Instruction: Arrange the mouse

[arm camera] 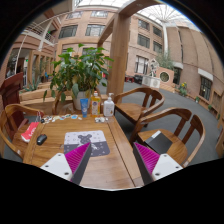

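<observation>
A small dark mouse [41, 139] lies on the wooden table [105, 160] to the left, well ahead of my left finger. A patterned grey mouse mat [88, 141] lies on the table just ahead of the fingers, slightly left. My gripper [111, 158] is open and empty, held above the table, its magenta pads [77, 156] wide apart with bare wood between them.
A red object [29, 130] lies left of the mouse. Several bottles [96, 105] and a potted plant [78, 72] stand at the table's far side. Wooden chairs [145, 105] stand to the right and another chair [10, 120] to the left.
</observation>
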`<state>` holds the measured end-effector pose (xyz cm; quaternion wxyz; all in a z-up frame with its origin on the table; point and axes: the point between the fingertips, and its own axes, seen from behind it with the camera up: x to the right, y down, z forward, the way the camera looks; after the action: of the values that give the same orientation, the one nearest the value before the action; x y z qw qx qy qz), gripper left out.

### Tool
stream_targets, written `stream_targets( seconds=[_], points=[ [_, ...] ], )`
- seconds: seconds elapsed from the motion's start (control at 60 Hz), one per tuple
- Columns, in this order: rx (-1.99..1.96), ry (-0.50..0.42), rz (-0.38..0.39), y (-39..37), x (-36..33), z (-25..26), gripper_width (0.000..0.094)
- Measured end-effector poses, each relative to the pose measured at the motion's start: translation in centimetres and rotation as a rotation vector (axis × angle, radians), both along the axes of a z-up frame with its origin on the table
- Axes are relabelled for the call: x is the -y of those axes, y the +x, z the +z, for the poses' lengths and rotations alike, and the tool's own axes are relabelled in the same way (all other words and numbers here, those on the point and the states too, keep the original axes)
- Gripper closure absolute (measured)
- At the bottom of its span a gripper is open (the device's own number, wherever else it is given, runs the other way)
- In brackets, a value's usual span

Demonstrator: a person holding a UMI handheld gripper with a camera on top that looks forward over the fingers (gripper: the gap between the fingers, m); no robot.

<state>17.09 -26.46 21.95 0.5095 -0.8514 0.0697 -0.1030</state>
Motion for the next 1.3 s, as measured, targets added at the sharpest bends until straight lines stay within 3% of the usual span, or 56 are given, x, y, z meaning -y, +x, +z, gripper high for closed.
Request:
stream_targets(
  seconds=[0.283, 0.567, 0.833, 0.95, 1.3],
  points=[
    [-0.024, -0.155, 0.031, -3.8, 1.7, -8.6, 0.0088],
    [-0.086, -0.314, 0.283, -19.7, 2.0, -18.6, 0.0086],
    [-0.18, -0.246, 0.489, -34.8, -6.8, -19.2, 0.008],
    [-0.209, -0.227, 0.513, -39.0, -11.3, -19.5, 0.0083],
    [-0.177, -0.226, 0.452, -42.6, -21.9, -22.9, 0.0092]
  ],
)
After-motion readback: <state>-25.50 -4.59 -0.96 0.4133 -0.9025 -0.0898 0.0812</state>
